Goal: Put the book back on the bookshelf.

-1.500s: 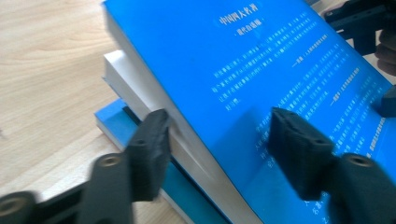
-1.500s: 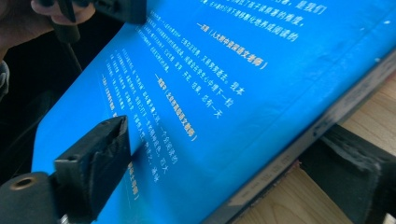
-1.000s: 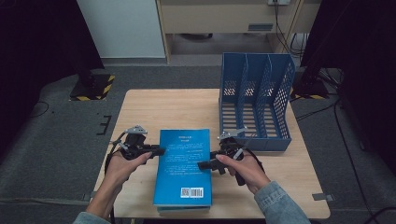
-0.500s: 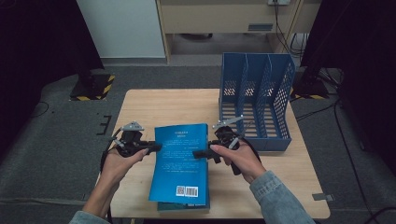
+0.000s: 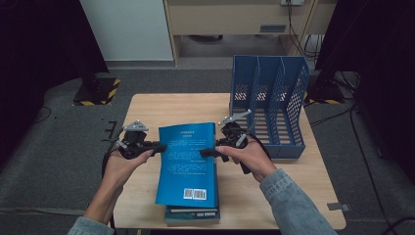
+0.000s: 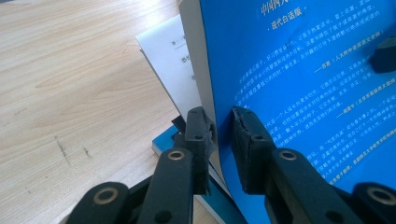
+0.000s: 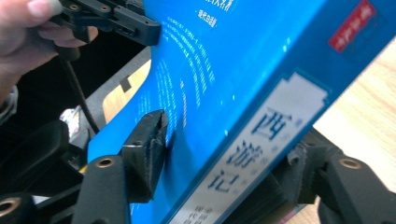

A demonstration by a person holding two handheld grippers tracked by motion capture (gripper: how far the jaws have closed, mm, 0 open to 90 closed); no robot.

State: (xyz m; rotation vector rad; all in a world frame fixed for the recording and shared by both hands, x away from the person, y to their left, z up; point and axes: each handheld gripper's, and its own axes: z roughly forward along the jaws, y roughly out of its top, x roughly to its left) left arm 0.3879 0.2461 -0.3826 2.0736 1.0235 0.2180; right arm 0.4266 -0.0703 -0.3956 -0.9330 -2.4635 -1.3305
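Note:
A blue paperback (image 5: 188, 164) with white print hangs above a low stack of books (image 5: 193, 214) near the table's front edge. My left gripper (image 5: 155, 146) is shut on its left page edge, and the left gripper view shows the jaws pinching the cover and pages (image 6: 223, 135). My right gripper (image 5: 208, 152) is shut on the book's right side. In the right gripper view one jaw presses the cover and the other sits under the spine (image 7: 229, 158), which carries a white label (image 7: 261, 144). Also in that view, my left gripper (image 7: 112, 18) grips the far edge.
A blue perforated file holder (image 5: 269, 105) with three slots stands at the table's back right, close behind my right hand. The wooden table (image 5: 161, 107) is bare at the back left. A white-covered book (image 6: 170, 70) lies under the lifted one.
Both grippers have raised the blue book off the stack and carried it a little away from the person, tilting it. The stack underneath now shows at the front edge.

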